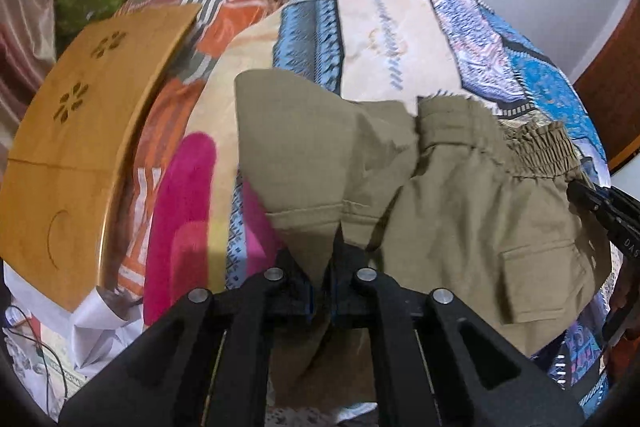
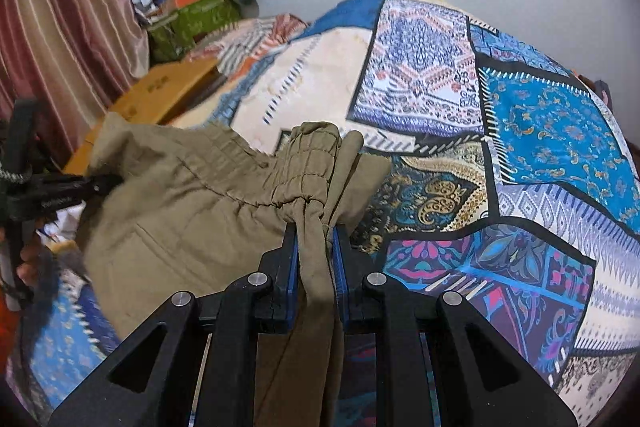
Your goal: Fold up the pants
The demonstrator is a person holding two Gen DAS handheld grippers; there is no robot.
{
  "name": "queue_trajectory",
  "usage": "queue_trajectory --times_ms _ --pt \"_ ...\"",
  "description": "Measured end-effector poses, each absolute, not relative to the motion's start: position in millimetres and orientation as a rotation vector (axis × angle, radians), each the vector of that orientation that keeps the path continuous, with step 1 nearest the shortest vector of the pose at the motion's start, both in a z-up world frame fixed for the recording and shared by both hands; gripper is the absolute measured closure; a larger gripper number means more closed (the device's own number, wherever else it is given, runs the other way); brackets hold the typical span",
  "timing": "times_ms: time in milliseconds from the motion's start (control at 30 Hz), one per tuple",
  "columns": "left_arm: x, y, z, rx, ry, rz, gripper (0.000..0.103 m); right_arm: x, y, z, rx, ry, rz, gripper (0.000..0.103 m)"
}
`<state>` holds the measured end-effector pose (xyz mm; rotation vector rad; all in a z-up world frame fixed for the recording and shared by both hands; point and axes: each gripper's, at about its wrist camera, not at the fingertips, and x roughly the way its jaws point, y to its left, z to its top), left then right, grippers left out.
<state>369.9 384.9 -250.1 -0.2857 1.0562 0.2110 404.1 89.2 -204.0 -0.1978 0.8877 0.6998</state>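
**Ana:** Both tongs are pinching the pants (image 1: 460,195). Left tong (image 1: 334,259) has its jaws pressed onto a hem edge; right tong (image 2: 316,239) is clamped on a bunched corner of the elastic waistband (image 2: 308,167).

**Ben:** Where's the cloth itself?

**Ana:** Held up over the bed (image 2: 540,131), draped between the two grips and sagging in the middle. Whether any of it touches the quilt, I can't tell.

**Ben:** What might go wrong?

**Ana:** My guess: the left grip is thin, just an edge of fabric, so a sharp pull could slip it free. The slack middle may also crumple as it's laid down, spoiling the fold.

**Ben:** And which way does it run?

**Ana:** Its long axis goes side to side between the tongs, waistband toward the right grip, hem toward the left. The flap pocket (image 1: 536,279) faces up.
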Motion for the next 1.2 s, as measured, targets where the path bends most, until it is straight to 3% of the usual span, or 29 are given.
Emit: queue_trajectory --times_ms 200,367,567,1200 --pt "367 386 -260 -0.246 1.075 0.285 0.071 403 87 -210 -0.237 0.905 0.674 0.079" --pt "356 386 -252 -0.227 1.081 0.303 0.070 399 75 -201 -0.234 0.916 0.634 0.069" --pt "327 372 -212 -0.224 1.020 0.317 0.070 368 56 -157 -0.229 0.843 0.637 0.069" --pt "138 211 18 -0.097 0.516 0.155 0.065 180 -21 29 -0.087 0.406 0.763 0.069"
